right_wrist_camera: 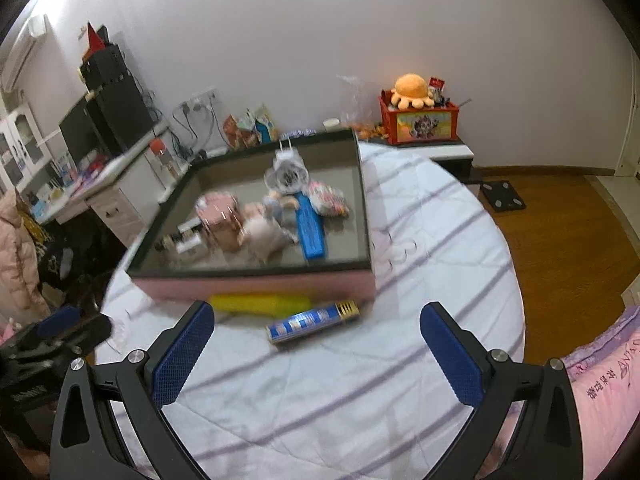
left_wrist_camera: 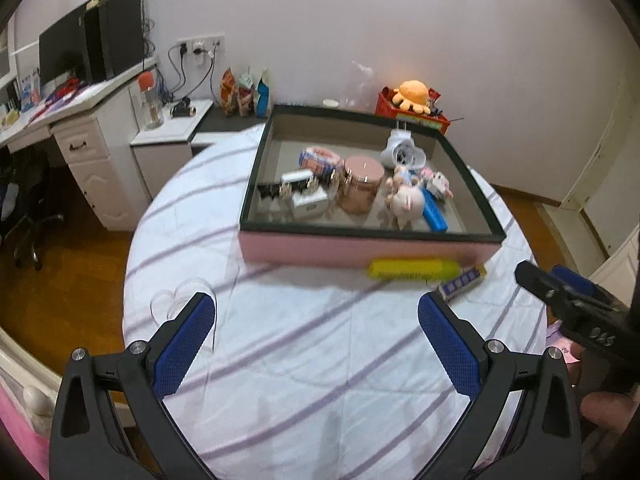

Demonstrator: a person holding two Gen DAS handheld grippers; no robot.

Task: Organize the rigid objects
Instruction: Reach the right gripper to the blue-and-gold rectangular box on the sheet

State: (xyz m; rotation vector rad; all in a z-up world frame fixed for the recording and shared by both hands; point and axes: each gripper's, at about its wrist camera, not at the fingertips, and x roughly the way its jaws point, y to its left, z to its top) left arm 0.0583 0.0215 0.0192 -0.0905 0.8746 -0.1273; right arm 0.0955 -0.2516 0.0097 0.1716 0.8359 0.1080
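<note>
A pink box (left_wrist_camera: 360,250) (right_wrist_camera: 256,286) with a dark rim stands on the striped white cloth. Inside lie a rose-gold tin (left_wrist_camera: 358,186), white chargers (left_wrist_camera: 306,200), a pig toy (left_wrist_camera: 406,202), a blue case (left_wrist_camera: 434,210) (right_wrist_camera: 310,226) and a white plug (left_wrist_camera: 402,150). A yellow tube (left_wrist_camera: 414,269) (right_wrist_camera: 260,304) and a blue-and-gold tube (left_wrist_camera: 462,284) (right_wrist_camera: 312,322) lie on the cloth against the box front. My left gripper (left_wrist_camera: 316,344) is open and empty, short of the box. My right gripper (right_wrist_camera: 316,352) is open and empty, just short of the blue-and-gold tube.
A clear heart-shaped dish (left_wrist_camera: 180,300) lies at the left of the cloth. A white desk (left_wrist_camera: 80,136) with monitors stands left. A red crate with an orange plush (right_wrist_camera: 418,114) stands at the back. Wooden floor (right_wrist_camera: 560,232) lies right of the round surface.
</note>
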